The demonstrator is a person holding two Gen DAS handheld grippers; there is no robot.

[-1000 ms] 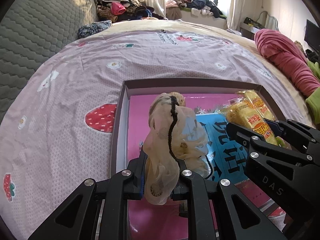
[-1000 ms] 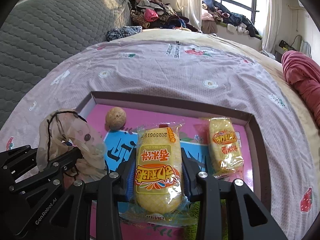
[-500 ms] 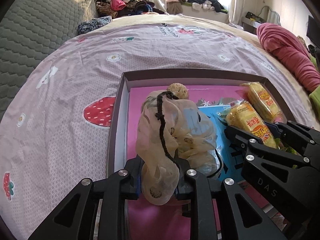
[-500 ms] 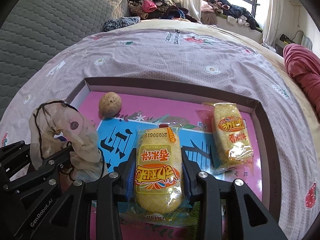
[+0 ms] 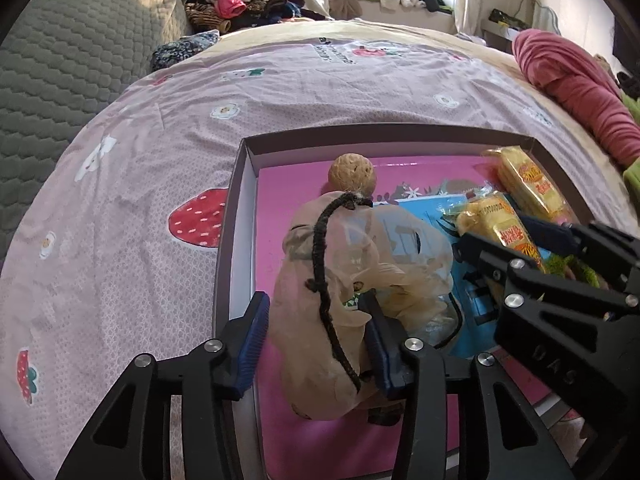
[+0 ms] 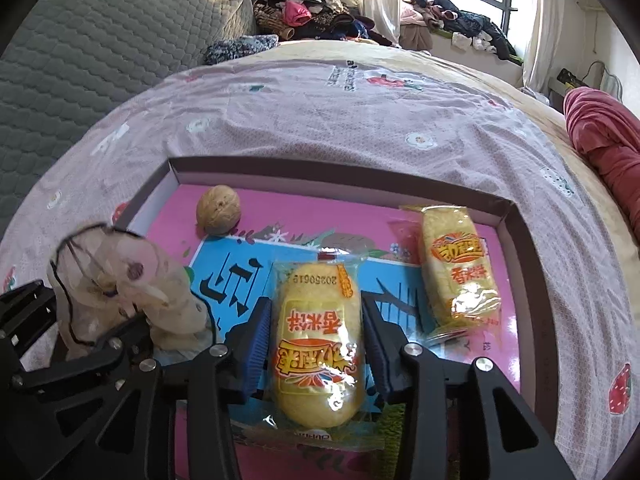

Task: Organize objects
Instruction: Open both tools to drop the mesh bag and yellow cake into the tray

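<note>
A shallow box [image 5: 236, 184] with a pink floor lies on the bed; it also shows in the right wrist view [image 6: 344, 172]. My left gripper [image 5: 316, 316] has opened around a beige mesh pouch with a black cord [image 5: 332, 280], which stands on the box floor at its left side [image 6: 120, 292]. My right gripper [image 6: 316, 320] is shut on a yellow rice-cracker pack [image 6: 320, 340], low over the box [image 5: 500, 228]. A second cracker pack [image 6: 460, 268] lies at the right. A walnut [image 6: 218, 210] lies at the far left corner [image 5: 352, 172].
The box rests on a pink strawberry-print bedspread [image 5: 160, 160]. A grey quilted headboard [image 5: 60, 60] is at the left, a red blanket [image 5: 580, 92] at the right, and piled clothes [image 6: 304, 12] at the back.
My left gripper lowered the pouch into the box and its jaws opened. Both grippers moved lower and farther over the box; the right still holds its pack.
</note>
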